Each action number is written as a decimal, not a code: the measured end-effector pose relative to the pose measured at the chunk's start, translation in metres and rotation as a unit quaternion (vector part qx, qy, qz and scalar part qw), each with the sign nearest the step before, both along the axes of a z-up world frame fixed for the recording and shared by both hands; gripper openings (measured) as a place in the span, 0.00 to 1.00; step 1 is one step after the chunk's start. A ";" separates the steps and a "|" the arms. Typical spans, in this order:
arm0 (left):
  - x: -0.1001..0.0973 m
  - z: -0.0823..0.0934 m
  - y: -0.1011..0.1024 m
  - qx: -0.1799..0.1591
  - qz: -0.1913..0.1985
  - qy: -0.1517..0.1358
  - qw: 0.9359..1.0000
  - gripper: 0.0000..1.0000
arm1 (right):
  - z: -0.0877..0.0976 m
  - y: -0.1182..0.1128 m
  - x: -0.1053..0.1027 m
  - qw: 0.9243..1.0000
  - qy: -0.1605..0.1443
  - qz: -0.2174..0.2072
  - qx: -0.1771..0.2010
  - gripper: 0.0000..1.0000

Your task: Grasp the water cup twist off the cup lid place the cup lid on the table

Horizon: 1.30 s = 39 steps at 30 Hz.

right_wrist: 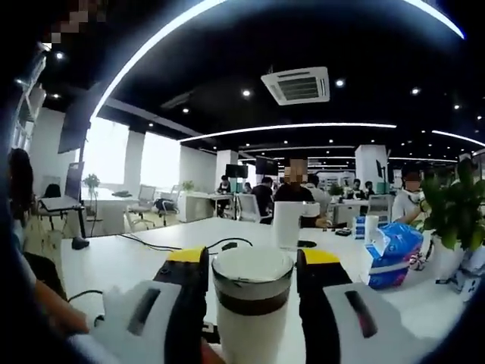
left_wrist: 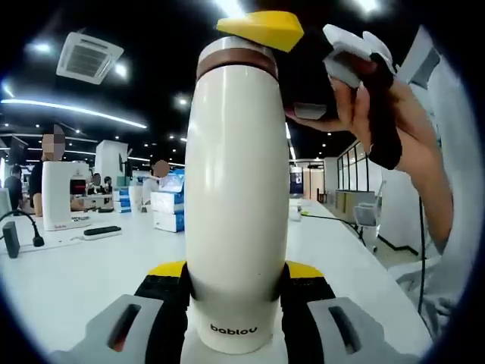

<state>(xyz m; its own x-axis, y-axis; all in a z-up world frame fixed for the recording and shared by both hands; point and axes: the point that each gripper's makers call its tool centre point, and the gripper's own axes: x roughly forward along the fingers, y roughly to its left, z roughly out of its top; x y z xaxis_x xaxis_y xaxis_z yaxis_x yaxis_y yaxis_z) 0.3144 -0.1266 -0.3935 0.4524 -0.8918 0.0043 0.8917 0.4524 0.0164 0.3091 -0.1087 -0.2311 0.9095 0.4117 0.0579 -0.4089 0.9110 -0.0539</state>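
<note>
A tall cream-white water cup (left_wrist: 236, 212) marked "bablov" stands upright between the yellow-tipped jaws of my left gripper (left_wrist: 235, 269), which is shut on its lower body. The cup lid (left_wrist: 236, 57), with a brown band, caps the cup. My right gripper (left_wrist: 261, 29), held by a person's hand (left_wrist: 364, 98), comes in from the upper right with a yellow jaw tip against the lid. In the right gripper view the lid (right_wrist: 252, 277) sits squeezed between the two black jaws of my right gripper (right_wrist: 252, 262).
A long white table (left_wrist: 76, 280) runs underneath, with a black phone (left_wrist: 102, 230), a white appliance (left_wrist: 59, 193) and blue-white boxes (left_wrist: 168, 208) behind. A blue packet (right_wrist: 390, 254) and a potted plant (right_wrist: 455, 220) stand to the right. Several people sit in the background.
</note>
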 end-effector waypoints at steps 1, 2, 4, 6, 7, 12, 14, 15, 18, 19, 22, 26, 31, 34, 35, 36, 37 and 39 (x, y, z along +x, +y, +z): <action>0.000 0.000 0.000 0.000 0.000 0.000 1.000 0.48 | 0.000 0.000 0.000 1.000 0.002 0.001 -0.002 0.49; 0.000 0.000 0.000 0.000 0.000 0.000 1.000 0.48 | -0.001 0.000 0.001 1.000 0.007 0.002 -0.001 0.49; 0.000 0.000 0.000 0.000 0.000 0.000 1.000 0.48 | -0.002 0.001 0.001 1.000 0.008 0.002 -0.003 0.48; 0.000 0.000 0.000 0.000 0.000 0.000 1.000 0.48 | -0.007 0.003 0.002 1.000 0.021 0.007 -0.004 0.48; 0.000 0.000 0.000 0.000 0.000 0.000 1.000 0.48 | -0.008 0.002 0.002 1.000 0.023 0.006 -0.005 0.48; 0.001 -0.001 0.000 0.000 0.000 0.000 1.000 0.48 | -0.009 0.000 0.001 1.000 0.026 0.011 -0.005 0.45; 0.000 -0.001 0.000 -0.001 -0.001 0.000 1.000 0.48 | -0.009 0.000 0.002 0.999 0.031 0.025 -0.003 0.45; 0.000 -0.001 0.000 -0.001 -0.001 0.000 1.000 0.48 | -0.009 0.001 0.002 0.999 0.035 0.041 -0.003 0.45; 0.000 -0.001 0.000 -0.001 0.000 0.001 1.000 0.48 | -0.011 0.002 0.001 0.996 0.050 0.078 0.012 0.45; 0.000 -0.001 0.000 0.000 0.000 0.000 1.000 0.48 | -0.011 0.002 0.002 0.994 0.047 0.094 0.004 0.45; 0.000 -0.001 0.000 0.000 0.000 0.000 1.000 0.48 | -0.012 0.003 0.002 0.990 0.058 0.131 -0.004 0.45; 0.000 -0.001 0.000 -0.001 0.000 0.000 1.000 0.48 | -0.012 0.005 0.001 0.985 0.065 0.161 -0.013 0.45; 0.000 -0.001 0.000 0.000 0.000 -0.001 1.000 0.48 | -0.014 0.006 -0.001 0.973 0.068 0.219 -0.018 0.45; 0.000 -0.001 0.000 0.000 0.000 -0.001 1.000 0.48 | -0.014 0.008 -0.001 0.966 0.074 0.248 -0.022 0.45; 0.000 -0.001 0.000 0.000 0.000 -0.001 1.000 0.48 | -0.014 0.009 -0.001 0.963 0.075 0.257 -0.023 0.45; 0.000 -0.001 0.000 -0.001 0.000 0.000 1.000 0.48 | -0.014 0.009 -0.001 0.960 0.074 0.269 -0.025 0.45; 0.000 -0.001 -0.001 0.000 0.000 0.000 1.000 0.48 | -0.014 0.009 -0.002 0.957 0.074 0.279 -0.026 0.45; -0.001 -0.001 -0.001 0.000 0.000 -0.001 1.000 0.48 | -0.014 0.009 -0.002 0.951 0.070 0.299 -0.024 0.45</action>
<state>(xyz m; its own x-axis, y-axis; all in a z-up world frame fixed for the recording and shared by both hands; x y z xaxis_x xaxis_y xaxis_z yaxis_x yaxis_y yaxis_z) 0.3137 -0.1275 -0.3943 0.4525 -0.8917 0.0059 0.8916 0.4525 0.0180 0.3069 -0.0995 -0.2451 0.5094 0.8570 -0.0785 -0.8595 0.5111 0.0029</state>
